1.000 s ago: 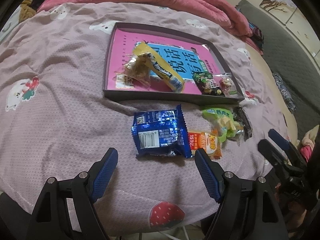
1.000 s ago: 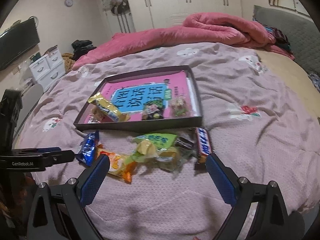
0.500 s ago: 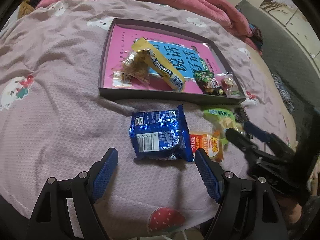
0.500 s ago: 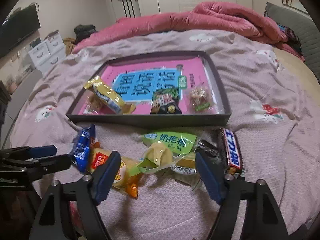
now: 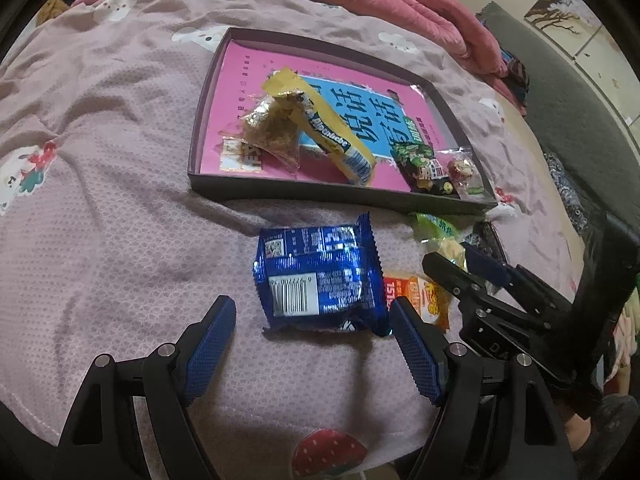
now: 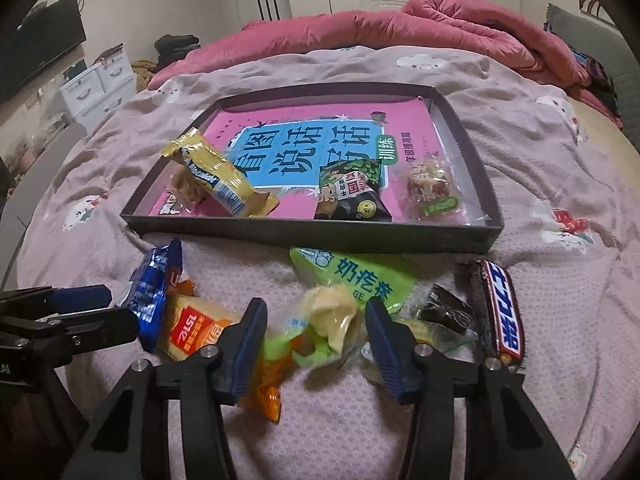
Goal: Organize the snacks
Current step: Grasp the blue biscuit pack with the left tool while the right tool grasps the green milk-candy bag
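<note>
A dark tray (image 6: 320,236) with a pink book in it holds a yellow bar (image 6: 224,176), a green-black packet (image 6: 352,188) and a small clear packet (image 6: 432,184). In front of it on the bed lie loose snacks. My right gripper (image 6: 318,340) is closing around a green-and-clear packet (image 6: 360,280) with a pale lump inside; the pads flank its wrapper without visibly squeezing it. My left gripper (image 5: 314,348) stands open just short of a blue packet (image 5: 316,276), its fingers apart from it. The right gripper (image 5: 448,254) shows at the right of the left wrist view.
An orange packet (image 6: 192,328) lies left of the right fingers, with a small dark packet (image 6: 444,308) and a chocolate bar (image 6: 500,312) to their right. The bed has a pink patterned sheet (image 5: 100,200). A red quilt (image 6: 400,28) is bunched behind the tray.
My right gripper has come down and forward onto the snack pile, and its jaws have narrowed around the green-and-clear packet. The left gripper has barely moved and stays open.
</note>
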`<state>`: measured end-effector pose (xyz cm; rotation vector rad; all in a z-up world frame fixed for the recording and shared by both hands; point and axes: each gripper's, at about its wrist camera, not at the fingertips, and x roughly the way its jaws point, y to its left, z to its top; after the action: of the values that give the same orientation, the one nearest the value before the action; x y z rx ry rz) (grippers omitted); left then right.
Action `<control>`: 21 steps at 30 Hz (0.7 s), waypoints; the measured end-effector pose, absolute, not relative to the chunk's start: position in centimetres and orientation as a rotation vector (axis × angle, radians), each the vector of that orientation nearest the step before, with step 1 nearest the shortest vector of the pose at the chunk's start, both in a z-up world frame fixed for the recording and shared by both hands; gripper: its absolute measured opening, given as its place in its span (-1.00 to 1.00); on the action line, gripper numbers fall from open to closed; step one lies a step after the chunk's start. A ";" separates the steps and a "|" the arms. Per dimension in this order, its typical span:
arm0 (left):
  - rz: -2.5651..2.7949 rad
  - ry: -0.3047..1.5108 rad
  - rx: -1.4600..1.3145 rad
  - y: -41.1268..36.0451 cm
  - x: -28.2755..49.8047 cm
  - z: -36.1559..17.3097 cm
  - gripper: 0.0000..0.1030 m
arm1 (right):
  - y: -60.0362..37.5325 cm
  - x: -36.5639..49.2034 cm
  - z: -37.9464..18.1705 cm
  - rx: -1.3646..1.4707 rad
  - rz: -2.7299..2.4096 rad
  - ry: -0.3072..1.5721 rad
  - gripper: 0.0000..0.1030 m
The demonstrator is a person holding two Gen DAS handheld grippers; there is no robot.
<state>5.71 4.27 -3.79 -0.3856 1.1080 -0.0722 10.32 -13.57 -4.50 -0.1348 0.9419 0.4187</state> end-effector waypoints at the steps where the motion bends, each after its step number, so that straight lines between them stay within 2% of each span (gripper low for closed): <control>1: -0.072 1.108 -0.387 4.3 5.8 -3.8 0.56 | -13.6 10.4 -4.6 -0.136 0.419 0.944 -0.12; 5: -0.068 1.113 -0.404 4.4 6.4 -4.2 0.56 | -13.9 10.7 -4.8 -0.129 0.424 0.943 -0.28; 18: -0.069 1.129 -0.484 4.5 7.8 -5.8 0.56 | -16.0 9.5 -3.4 -0.014 0.489 0.910 -0.29; 21: -0.070 1.132 -0.481 4.3 8.1 -5.8 0.42 | -16.1 9.6 -3.4 -0.001 0.493 0.909 -0.29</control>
<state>8.08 4.29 -5.80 -0.4807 1.1324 -0.0700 9.57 -16.10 -3.37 -0.0014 0.9094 0.4933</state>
